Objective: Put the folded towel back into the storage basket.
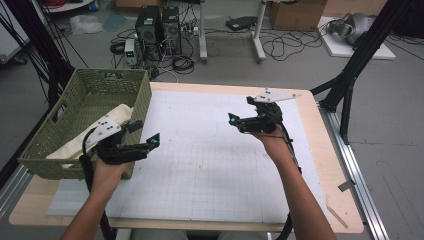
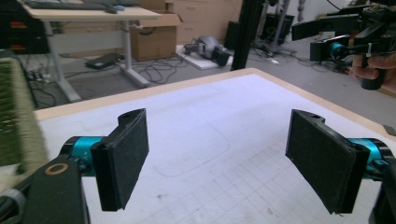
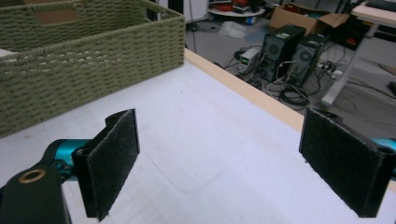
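Left gripper (image 1: 145, 136), jaws spread wide and empty, hovers beside the green woven basket (image 1: 80, 130), which stands at the table's left edge with a folded cream cloth (image 1: 107, 122) inside. Right gripper (image 1: 239, 120), likewise wide apart and empty, hangs over the bare white grid mat (image 1: 200, 165). The work appears to be between steps; the next move likely calls for reaching into the basket.

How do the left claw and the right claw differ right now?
The left claw sits beside the green basket, near its front corner; the right claw hangs over the middle of the white mat. The left points toward the mat's middle, the right toward the basket. Both are open and hold nothing.
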`<state>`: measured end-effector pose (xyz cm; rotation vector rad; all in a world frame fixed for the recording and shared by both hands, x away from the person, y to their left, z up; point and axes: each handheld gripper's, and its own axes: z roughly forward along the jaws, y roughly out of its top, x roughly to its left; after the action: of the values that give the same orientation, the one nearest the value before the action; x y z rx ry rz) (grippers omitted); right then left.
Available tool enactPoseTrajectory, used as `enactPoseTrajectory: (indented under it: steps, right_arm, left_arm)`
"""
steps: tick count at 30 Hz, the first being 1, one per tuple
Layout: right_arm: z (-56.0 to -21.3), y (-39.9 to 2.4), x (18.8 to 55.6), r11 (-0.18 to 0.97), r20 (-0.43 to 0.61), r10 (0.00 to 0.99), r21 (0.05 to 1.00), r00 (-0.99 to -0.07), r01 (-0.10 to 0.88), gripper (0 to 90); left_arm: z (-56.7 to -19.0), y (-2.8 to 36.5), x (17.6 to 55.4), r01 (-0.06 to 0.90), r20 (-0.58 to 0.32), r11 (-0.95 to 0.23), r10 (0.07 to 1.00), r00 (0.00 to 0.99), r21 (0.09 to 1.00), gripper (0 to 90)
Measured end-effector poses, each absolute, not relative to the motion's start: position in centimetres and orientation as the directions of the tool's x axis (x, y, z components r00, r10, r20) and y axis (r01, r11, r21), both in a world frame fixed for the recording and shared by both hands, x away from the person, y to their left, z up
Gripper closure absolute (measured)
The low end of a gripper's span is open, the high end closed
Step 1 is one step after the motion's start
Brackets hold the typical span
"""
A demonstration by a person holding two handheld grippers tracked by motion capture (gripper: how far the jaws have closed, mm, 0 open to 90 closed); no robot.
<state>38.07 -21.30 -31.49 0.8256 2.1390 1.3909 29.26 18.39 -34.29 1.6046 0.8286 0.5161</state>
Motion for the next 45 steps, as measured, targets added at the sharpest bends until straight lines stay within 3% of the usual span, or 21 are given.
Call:
enactPoseTrajectory:
  steps: [10, 20, 32, 45]
  right_arm:
    - [-34.5, -26.4, 33.8, 0.281, -0.058, 0.771, 0.924, -0.634, 0.258, 11.6]
    - [-37.2, -29.7, 30.5, 0.242, -0.037, 0.826, 0.925, -0.563, 0.294, 10.9]
    - [-40.5, -31.3, 27.1, 0.223, -0.017, 0.859, 0.913, -0.512, 0.343, 10.9]
    - [-41.4, -31.5, 26.7, 0.225, -0.024, 0.875, 0.904, -0.483, 0.363, 10.9]
  left_arm:
    - [-36.8, 14.9, 30.2, 0.246, -0.112, -0.097, 0.691, 0.714, 0.965, 21.7]
    - [-38.7, 13.9, 30.3, 0.256, -0.128, -0.105, 0.652, 0.747, 0.961, 21.6]
    - [-40.3, 13.9, 29.4, 0.257, -0.129, -0.108, 0.644, 0.754, 0.960, 21.3]
    - [-41.2, 14.3, 29.3, 0.277, -0.129, -0.123, 0.663, 0.737, 0.953, 21.2]
